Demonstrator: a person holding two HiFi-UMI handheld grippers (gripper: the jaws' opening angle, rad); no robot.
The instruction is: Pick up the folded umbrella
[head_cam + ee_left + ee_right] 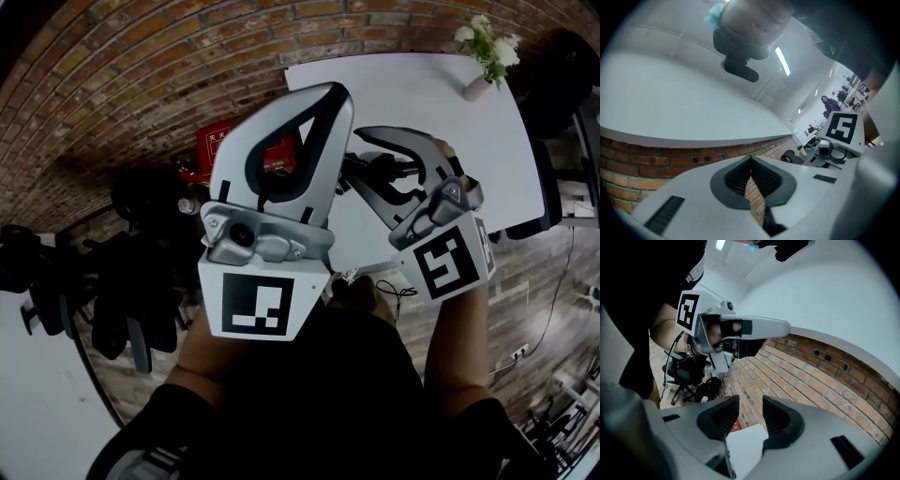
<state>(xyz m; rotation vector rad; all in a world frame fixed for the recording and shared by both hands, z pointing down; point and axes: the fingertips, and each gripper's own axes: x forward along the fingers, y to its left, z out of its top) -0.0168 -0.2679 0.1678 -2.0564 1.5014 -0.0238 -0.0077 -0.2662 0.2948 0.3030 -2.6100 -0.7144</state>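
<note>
Vase (476,89) of white flowers (488,40) on table (412,98)

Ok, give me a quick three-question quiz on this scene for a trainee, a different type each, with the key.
1. True or false: the right gripper has its jaws apart with nothing between them.
2. Multiple choice: what stands at the far corner of the white table? A, a vase of white flowers. B, a laptop. C, a kettle.
3. Fill in the blank: the jaw tips of the left gripper are ____.
Key: 1 true; 2 A; 3 shut.
</note>
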